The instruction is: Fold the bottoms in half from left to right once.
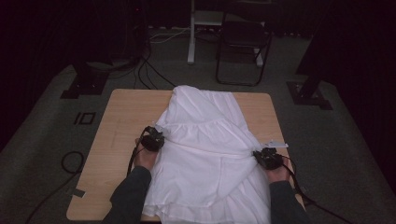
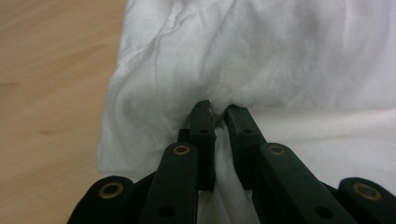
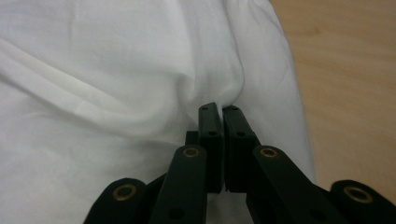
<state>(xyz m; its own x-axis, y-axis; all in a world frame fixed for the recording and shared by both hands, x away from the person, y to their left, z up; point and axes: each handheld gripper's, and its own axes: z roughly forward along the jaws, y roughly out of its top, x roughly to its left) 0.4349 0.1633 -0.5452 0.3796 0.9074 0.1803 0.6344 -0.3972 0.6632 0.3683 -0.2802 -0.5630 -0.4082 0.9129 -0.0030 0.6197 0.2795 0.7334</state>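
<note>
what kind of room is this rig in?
Probably a lab or studio set up for recording, not a home: a lone wooden table on grey carpet, cables across the floor, dark stand bases on either side, a folding chair behind.

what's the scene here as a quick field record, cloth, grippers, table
cloth: white garment, tiered and ruffled, spread along the middle of the table and reaching its near edge
table: light wooden table, bare wood left and right of the garment
left gripper: left gripper at the garment's left edge, jaws pinched on a fold of white fabric, seen close in the left gripper view
right gripper: right gripper at the garment's right edge, jaws closed on fabric
background: black chair on the carpet beyond the table
</note>
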